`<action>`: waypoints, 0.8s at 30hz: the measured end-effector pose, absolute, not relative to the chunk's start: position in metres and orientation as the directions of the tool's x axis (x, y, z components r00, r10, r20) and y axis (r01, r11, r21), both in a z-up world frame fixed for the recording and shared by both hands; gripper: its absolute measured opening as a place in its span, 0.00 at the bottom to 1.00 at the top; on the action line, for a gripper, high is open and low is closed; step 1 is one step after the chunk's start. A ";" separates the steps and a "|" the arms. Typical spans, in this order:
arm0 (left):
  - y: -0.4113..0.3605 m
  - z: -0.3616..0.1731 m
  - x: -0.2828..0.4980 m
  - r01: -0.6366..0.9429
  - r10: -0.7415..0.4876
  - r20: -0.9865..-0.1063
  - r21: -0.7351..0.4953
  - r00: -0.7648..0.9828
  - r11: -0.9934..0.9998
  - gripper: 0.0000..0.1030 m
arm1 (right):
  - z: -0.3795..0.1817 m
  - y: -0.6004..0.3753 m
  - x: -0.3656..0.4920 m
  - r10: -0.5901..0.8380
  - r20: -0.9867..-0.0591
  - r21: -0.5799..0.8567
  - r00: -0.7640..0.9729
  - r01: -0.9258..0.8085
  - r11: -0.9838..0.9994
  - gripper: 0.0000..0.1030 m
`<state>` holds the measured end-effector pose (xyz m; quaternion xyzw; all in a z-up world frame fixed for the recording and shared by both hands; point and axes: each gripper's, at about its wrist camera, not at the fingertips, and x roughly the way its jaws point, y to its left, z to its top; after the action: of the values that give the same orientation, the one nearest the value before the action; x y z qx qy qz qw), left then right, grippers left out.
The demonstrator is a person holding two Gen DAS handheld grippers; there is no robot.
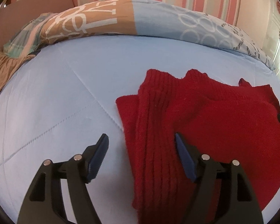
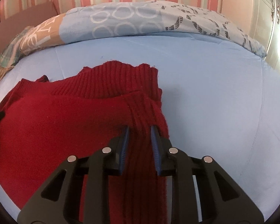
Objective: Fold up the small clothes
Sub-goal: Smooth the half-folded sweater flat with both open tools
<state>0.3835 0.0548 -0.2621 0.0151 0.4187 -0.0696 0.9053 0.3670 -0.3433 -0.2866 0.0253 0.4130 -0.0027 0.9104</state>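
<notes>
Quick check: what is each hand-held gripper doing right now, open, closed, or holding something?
Left hand-held gripper: open, straddling the red sweater's ribbed sleeve, not gripping.
Right hand-held gripper: closed on the other ribbed sleeve.

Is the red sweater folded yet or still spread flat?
Partly folded: the red sweater has both ribbed sleeves laid over its body on the blue sheet.
</notes>
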 end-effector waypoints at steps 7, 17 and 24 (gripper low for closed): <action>0.046 -0.242 0.361 0.186 -0.134 -0.722 -0.007 0.678 0.982 0.72 | -0.251 -0.327 0.332 0.111 -0.688 0.093 0.718 -0.065 0.994 0.42; 0.012 -0.275 0.288 0.265 -0.152 -0.755 0.031 0.638 0.964 0.72 | -0.276 -0.247 0.270 0.074 -0.756 -0.073 0.650 -0.197 0.978 0.47; 0.018 -0.288 0.296 0.247 -0.115 -0.760 0.062 0.640 0.967 0.73 | -0.294 -0.305 0.269 0.057 -0.789 0.036 0.611 -0.046 0.998 0.36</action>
<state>0.2964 0.0177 -0.2877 0.0803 0.4122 -0.1003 0.9020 0.2690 -0.3046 -0.2944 0.0058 0.4399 0.0287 0.8976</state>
